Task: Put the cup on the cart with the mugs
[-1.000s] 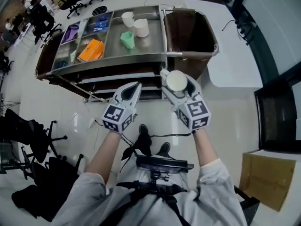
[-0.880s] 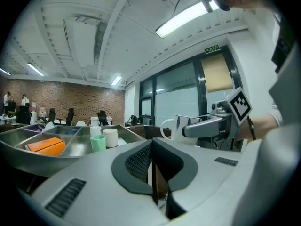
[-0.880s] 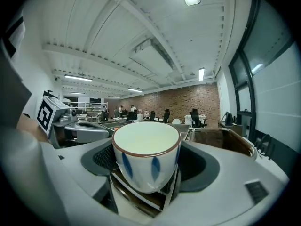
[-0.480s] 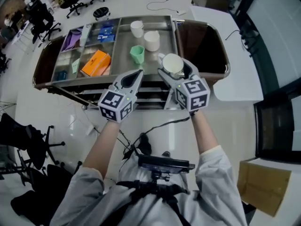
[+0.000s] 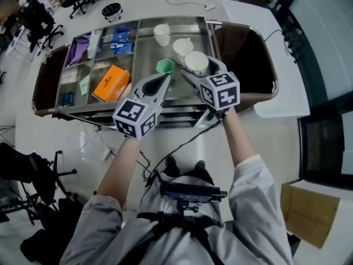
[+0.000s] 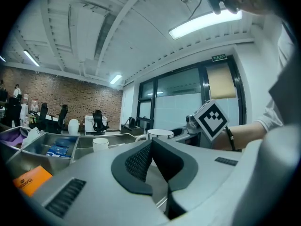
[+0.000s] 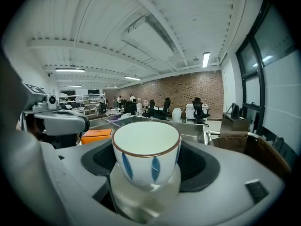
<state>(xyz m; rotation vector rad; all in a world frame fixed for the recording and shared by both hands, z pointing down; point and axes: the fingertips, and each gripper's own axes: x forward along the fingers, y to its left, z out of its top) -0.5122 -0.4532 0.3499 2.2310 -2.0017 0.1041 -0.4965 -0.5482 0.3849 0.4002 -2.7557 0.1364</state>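
Observation:
My right gripper (image 5: pixel 194 66) is shut on a white cup (image 5: pixel 196 62) with blue leaf marks and a brown rim. It holds the cup upright over the right part of the steel cart's top tray (image 5: pixel 144 48). In the right gripper view the cup (image 7: pixel 146 166) sits between the jaws of that gripper (image 7: pixel 148 147). Two white mugs (image 5: pixel 161 34) (image 5: pixel 181 48) and a green cup (image 5: pixel 165 66) stand on the tray just beyond and left of it. My left gripper (image 5: pixel 166 79) is shut and empty beside the green cup; its pads (image 6: pixel 136 161) meet at the tip.
The cart's left compartments hold an orange box (image 5: pixel 110 83), blue packets (image 5: pixel 122 37) and a purple item (image 5: pixel 79 48). A brown bin (image 5: pixel 245 54) hangs on the cart's right end. A white table (image 5: pixel 276 76) stands to the right, office chairs (image 5: pixel 33 170) to the left.
Both grippers have moved forward from in front of the cart to over its top tray. The held cup now hangs beside the mugs.

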